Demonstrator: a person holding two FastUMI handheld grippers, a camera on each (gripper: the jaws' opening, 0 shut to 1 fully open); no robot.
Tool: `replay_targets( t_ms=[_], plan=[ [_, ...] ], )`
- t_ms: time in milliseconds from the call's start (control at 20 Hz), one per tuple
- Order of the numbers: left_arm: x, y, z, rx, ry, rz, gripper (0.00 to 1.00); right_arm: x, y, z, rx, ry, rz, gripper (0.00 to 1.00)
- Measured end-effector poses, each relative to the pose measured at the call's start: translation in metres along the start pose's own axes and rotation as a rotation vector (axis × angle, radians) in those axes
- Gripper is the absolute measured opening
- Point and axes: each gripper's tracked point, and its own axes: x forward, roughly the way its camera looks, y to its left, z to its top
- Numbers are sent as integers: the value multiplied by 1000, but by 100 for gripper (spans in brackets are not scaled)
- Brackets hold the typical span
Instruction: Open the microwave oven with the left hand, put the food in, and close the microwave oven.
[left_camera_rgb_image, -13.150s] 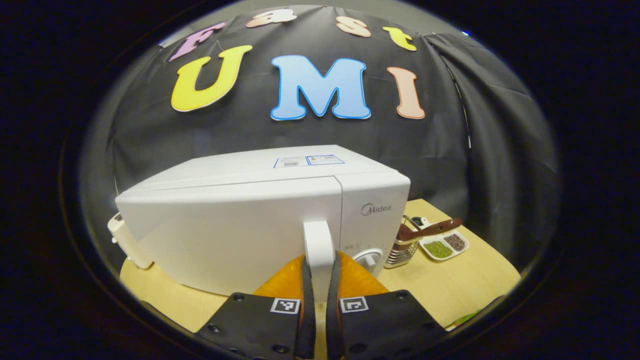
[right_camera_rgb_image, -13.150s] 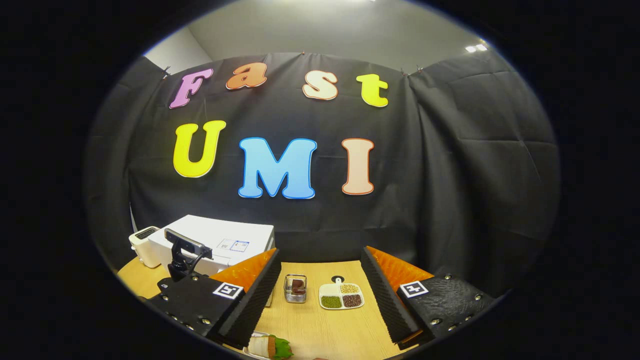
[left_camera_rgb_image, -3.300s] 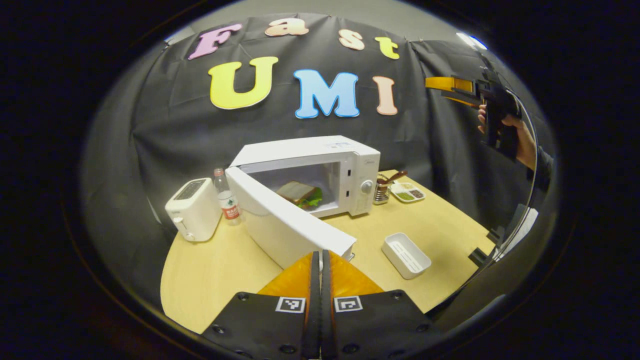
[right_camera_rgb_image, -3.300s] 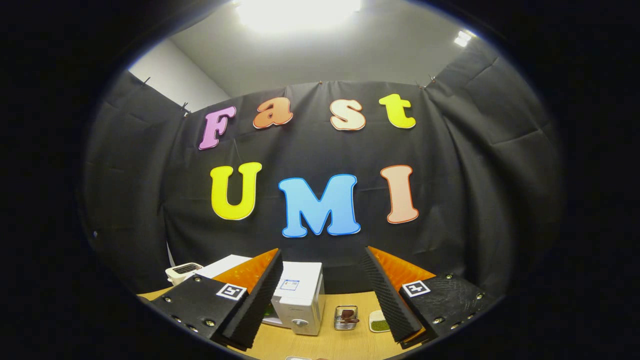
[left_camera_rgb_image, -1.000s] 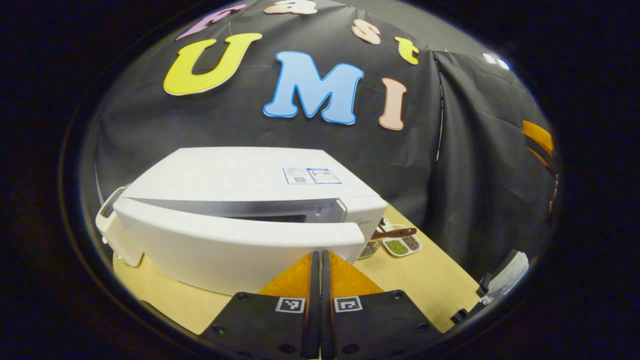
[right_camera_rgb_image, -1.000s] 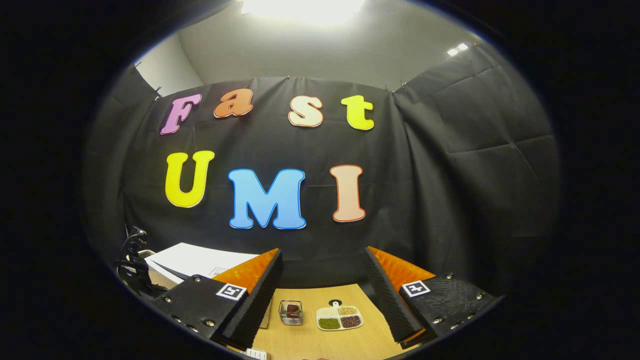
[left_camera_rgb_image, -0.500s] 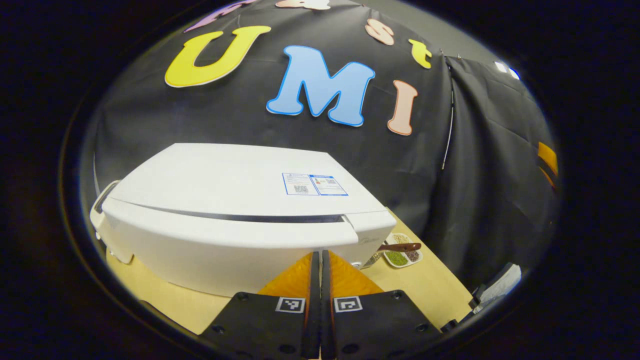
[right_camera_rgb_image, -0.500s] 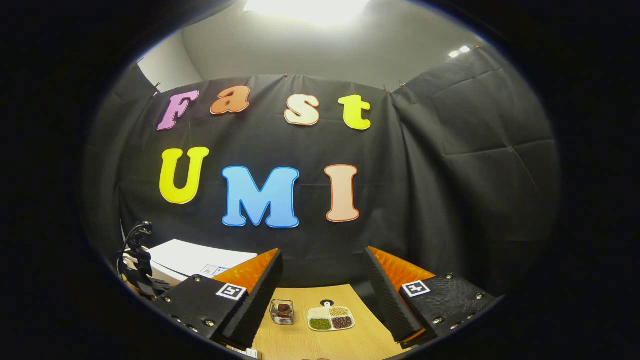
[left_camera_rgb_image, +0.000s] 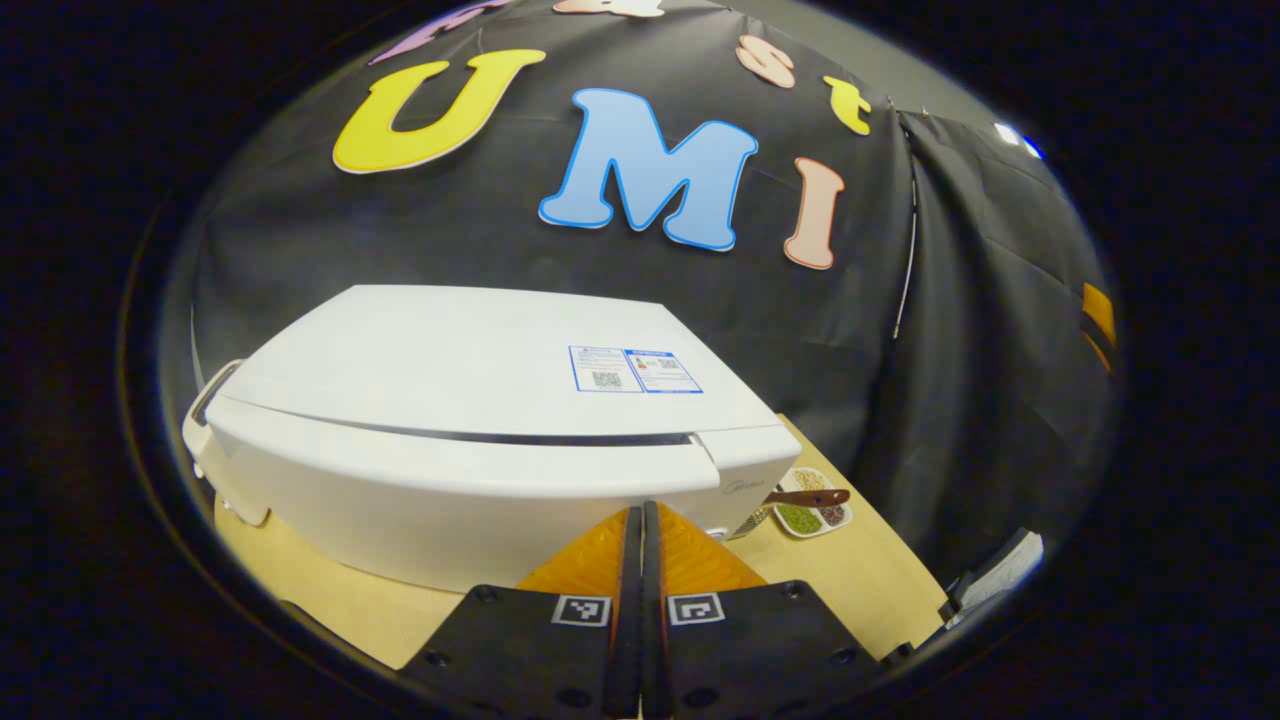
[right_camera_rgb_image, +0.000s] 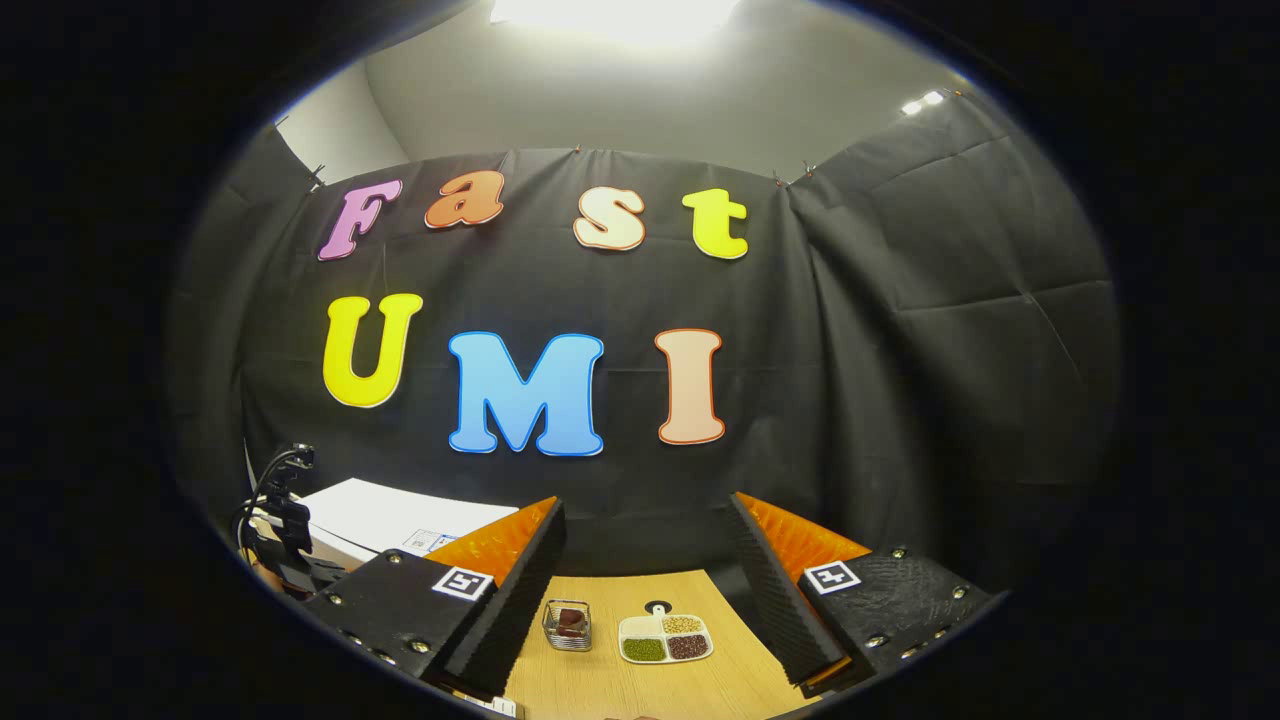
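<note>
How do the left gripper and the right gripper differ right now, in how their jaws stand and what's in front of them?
The left gripper has its jaws pressed together with nothing between them; the right gripper holds its jaws wide apart. The left gripper's tips sit right at the microwave door; the right gripper is held off the table, looking past a divided dish and a small wire basket. Both are empty.
</note>
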Motion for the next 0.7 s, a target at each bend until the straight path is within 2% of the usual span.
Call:
replay_targets(
  t_ms=[700],
  plan=[
    [3,2,3,8,-14,-15,7,-3,15,-2,-13,0,12,97]
  ],
)
